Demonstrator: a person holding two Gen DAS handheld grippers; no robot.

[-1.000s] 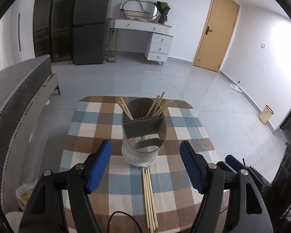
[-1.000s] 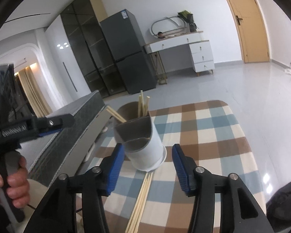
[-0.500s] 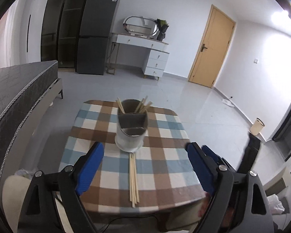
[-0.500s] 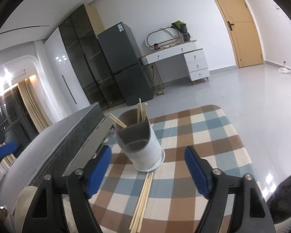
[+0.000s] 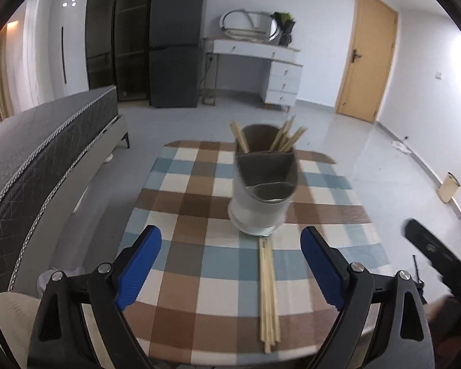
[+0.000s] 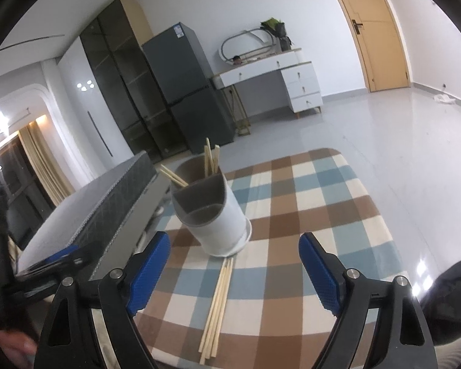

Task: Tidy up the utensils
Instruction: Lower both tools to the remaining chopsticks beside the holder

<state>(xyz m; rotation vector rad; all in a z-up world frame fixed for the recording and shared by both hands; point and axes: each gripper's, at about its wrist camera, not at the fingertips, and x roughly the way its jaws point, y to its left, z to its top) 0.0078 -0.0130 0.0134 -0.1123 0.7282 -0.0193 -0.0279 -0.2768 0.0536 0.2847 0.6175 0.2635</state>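
Some chopsticks [image 5: 284,136] already in holder [image 5: 262,190]. Loose bundle [image 5: 269,289] left on table [image 5: 199,261]. Both grippers [image 5: 230,264] [image 6: 233,272] just opening wide, empty.

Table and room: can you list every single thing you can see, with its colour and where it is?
Table: one, brown, blue and cream checked cloth, in front of both grippers.
Utensil holder: one, grey and white, upright on the table.
Chopsticks in holder: several, pale wood, back compartment.
Loose chopsticks: a bundle, pale wood, flat on the cloth just in front of the holder.
Bed: one, dark grey, left of the table.
Fridge: one, dark grey, back wall.
Dresser: one, white, beside the fridge.
Door: one, tan, back right.
Bin: one, cream, far right floor.
Left gripper: black, blue pads, open, empty.
Right gripper: the same, open, empty.
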